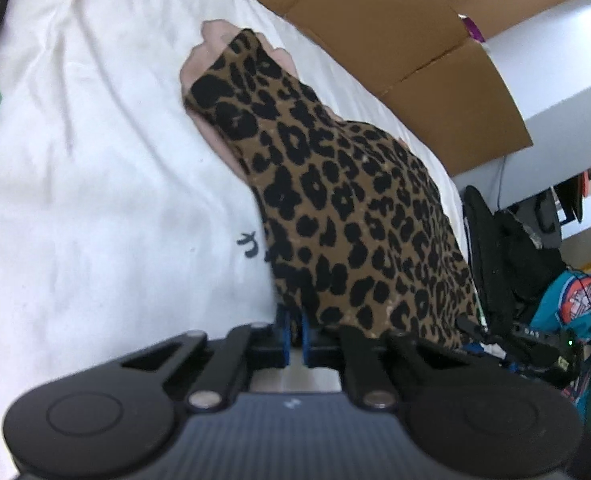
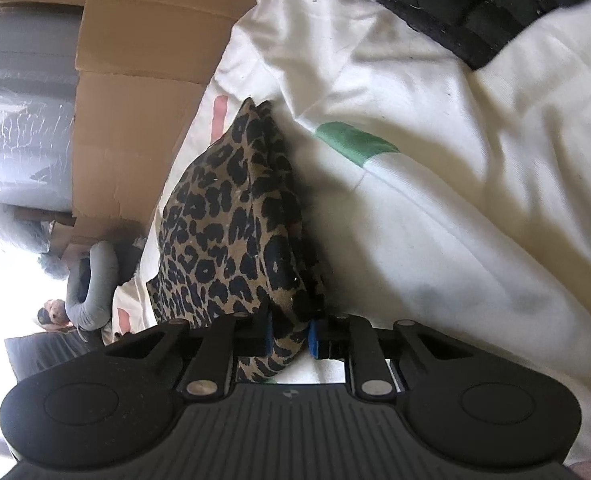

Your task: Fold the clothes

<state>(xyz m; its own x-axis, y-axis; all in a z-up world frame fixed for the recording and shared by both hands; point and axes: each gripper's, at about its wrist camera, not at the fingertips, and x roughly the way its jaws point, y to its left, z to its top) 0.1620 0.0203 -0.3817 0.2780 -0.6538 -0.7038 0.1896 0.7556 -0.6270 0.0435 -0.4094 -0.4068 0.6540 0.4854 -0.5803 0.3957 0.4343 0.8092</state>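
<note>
A leopard-print garment (image 1: 347, 200) in brown and black stretches away from my left gripper (image 1: 295, 330) over a white sheet (image 1: 95, 180). The blue pads of the left gripper are shut on the garment's near edge. In the right wrist view the same leopard-print garment (image 2: 231, 228) bunches up in folds, and my right gripper (image 2: 289, 336) is shut on a thick fold of it between its blue pads. The garment's far end rests on the sheet near a pink printed patch (image 1: 211, 44). The other gripper (image 1: 535, 340) shows at the right edge of the left wrist view.
Brown cardboard (image 1: 395, 32) borders the sheet's far side, also cardboard (image 2: 143, 80) in the right view. The sheet carries a green patch (image 2: 351, 140) and small black marks (image 1: 249, 242). A black strap or bag (image 2: 475, 8) lies at the top right. Dark bags and clutter (image 1: 515, 248) stand beyond the edge.
</note>
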